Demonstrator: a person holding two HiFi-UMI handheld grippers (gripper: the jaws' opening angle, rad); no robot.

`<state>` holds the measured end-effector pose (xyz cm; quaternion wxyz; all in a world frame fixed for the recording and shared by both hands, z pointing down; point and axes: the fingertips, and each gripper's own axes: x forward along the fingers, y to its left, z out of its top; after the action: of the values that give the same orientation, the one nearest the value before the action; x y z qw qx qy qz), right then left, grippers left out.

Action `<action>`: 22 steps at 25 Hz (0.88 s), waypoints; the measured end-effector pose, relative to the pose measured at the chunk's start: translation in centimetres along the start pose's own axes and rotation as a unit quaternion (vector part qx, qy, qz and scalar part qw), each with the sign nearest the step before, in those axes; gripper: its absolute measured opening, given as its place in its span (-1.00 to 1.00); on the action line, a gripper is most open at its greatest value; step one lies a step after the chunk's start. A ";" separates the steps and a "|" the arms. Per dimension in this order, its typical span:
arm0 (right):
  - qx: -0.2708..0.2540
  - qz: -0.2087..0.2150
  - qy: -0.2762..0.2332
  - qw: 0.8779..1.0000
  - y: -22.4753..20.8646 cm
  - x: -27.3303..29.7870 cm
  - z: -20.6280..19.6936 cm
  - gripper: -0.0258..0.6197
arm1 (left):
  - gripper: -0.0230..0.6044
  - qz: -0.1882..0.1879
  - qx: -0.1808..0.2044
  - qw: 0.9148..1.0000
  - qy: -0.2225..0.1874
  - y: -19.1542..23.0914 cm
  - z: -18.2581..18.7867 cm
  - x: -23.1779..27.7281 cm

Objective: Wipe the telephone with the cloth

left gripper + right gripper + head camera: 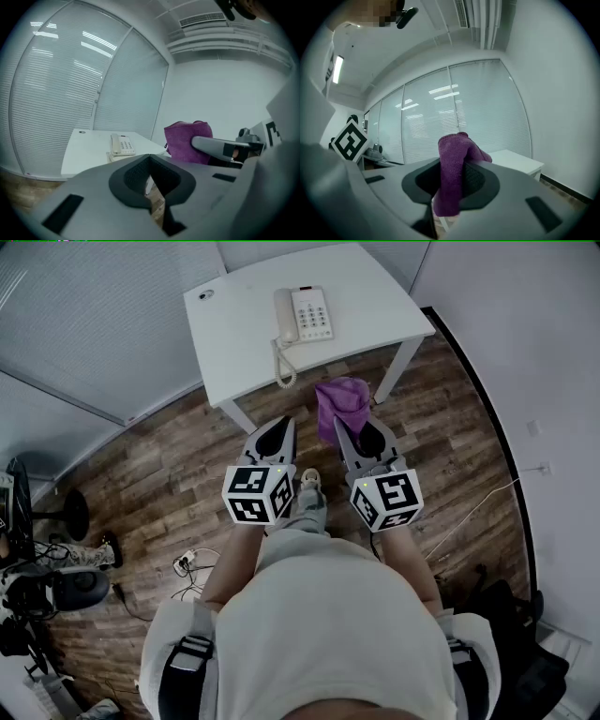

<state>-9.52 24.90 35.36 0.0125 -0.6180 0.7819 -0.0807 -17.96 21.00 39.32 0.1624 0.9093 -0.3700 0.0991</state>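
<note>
Telephone (pixel 305 315) waits on the worktop (pixel 375 296). The right gripper (pixel 361 435), jaws clamped on the cloth (pixel 343 401), should carry it there. The left gripper (pixel 274 435) has its jaws together, empty.

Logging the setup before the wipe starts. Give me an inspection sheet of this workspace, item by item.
Surface: white table on a wooden floor.
Job's things: telephone on the table, handset on its cradle; purple cloth off the table.
Clutter: small round thing at the table's far left corner.
Grippers: left gripper shut, empty; right gripper shut on the purple cloth.
Cables: coiled phone cord on the table; power strip with leads on the floor.
Surroundings: blinds, white wall.
</note>
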 end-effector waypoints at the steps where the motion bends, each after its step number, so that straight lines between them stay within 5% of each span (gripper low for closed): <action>1: 0.002 -0.004 -0.001 1.000 0.3 -0.7 -0.2 -0.63 | -0.86 -0.001 -0.004 1.000 0.002 -0.2 -0.5 -0.7; 22: 0.007 -0.021 -0.006 1.000 2.1 -5.1 -0.6 -0.63 | -0.86 -0.018 -0.029 0.999 -0.012 -1.8 -1.7 -3.9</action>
<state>-10.39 30.41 35.24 0.0199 -0.6348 0.7680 -0.0827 -19.53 25.33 39.31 0.1857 0.9118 -0.3586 0.0746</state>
